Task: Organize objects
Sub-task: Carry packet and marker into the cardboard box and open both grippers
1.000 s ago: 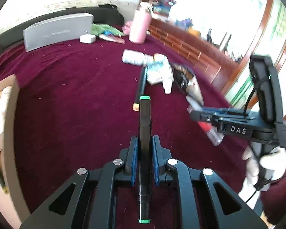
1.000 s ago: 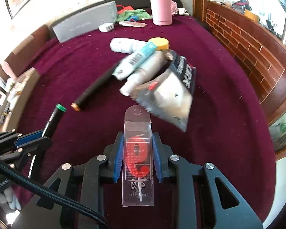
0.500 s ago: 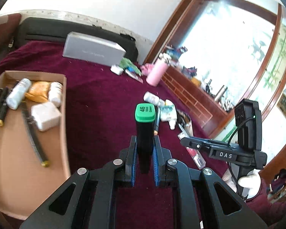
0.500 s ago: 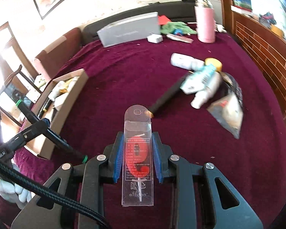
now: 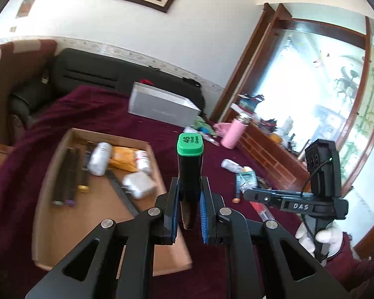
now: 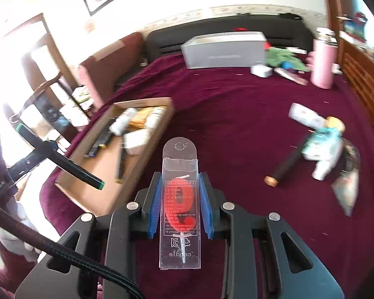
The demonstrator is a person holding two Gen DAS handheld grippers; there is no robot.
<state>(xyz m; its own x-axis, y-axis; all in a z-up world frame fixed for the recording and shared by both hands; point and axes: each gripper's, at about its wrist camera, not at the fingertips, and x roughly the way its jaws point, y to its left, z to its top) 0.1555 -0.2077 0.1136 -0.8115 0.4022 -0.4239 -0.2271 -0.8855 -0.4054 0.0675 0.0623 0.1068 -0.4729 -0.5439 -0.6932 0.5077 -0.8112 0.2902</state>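
- Our left hand-held gripper is clamped on a black marker with a green cap, above the near right part of the cardboard box.
- The cardboard box sits near the bed's left edge, holding pens, bottles and packets.
- Our right hand-held gripper grips a clear candle packet over the maroon cover.
- More items lie loose near the bed's right edge.

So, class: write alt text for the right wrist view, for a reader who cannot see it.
The right tool grips a clear candle pack above a maroon cloth. To the left, an open cardboard box holds pens and bottles, and the left tool holds a green-capped marker near it. A loose pile lies at right.
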